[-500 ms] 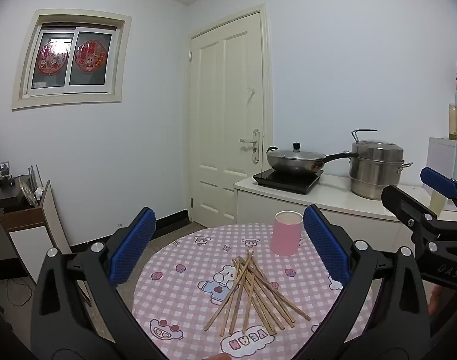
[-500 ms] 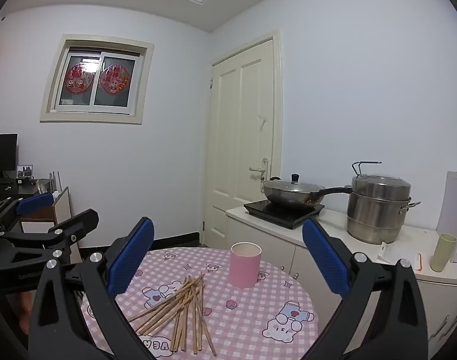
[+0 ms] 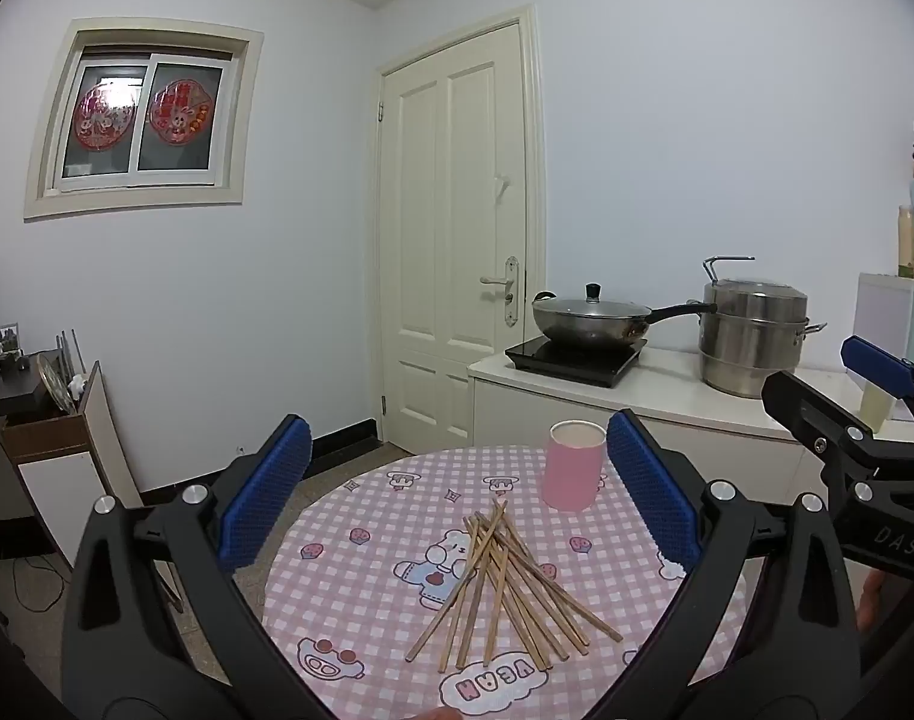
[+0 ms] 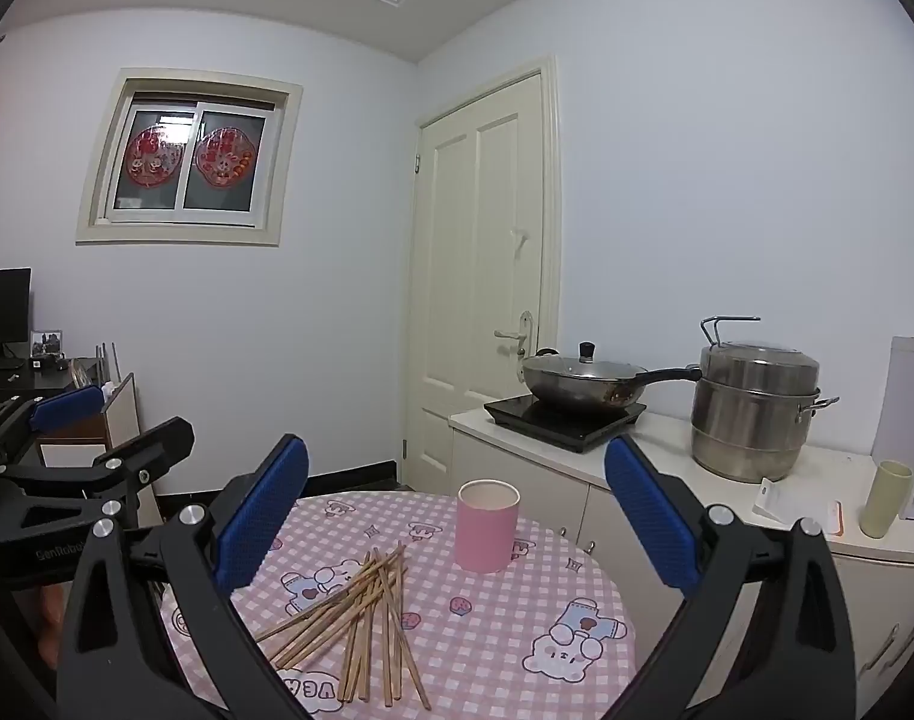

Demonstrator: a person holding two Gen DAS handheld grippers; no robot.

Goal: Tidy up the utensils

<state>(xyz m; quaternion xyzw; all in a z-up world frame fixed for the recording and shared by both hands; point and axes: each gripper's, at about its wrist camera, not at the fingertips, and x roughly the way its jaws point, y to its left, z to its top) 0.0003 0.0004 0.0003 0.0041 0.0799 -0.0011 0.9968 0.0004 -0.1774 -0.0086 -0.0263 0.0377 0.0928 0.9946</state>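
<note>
Several wooden chopsticks (image 3: 499,588) (image 4: 360,618) lie in a loose crossed pile on a round table with a pink checked cloth (image 3: 366,540) (image 4: 493,630). Behind the pile stands an upright pink cup (image 3: 574,465) (image 4: 487,525), empty as far as I can see. My left gripper (image 3: 457,492) hovers above the near edge of the table, open, nothing between its blue pads. My right gripper (image 4: 457,510) is also open and empty, held level over the table. The right gripper (image 3: 865,396) shows at the right edge of the left wrist view; the left gripper (image 4: 90,432) shows at the left of the right wrist view.
A counter (image 4: 667,456) behind the table carries an induction hob with a lidded wok (image 4: 583,384), a steel steamer pot (image 4: 757,414) and a pale green cup (image 4: 886,498). A white door (image 3: 450,240) is at the back. A desk and cabinet (image 3: 42,420) stand at the left.
</note>
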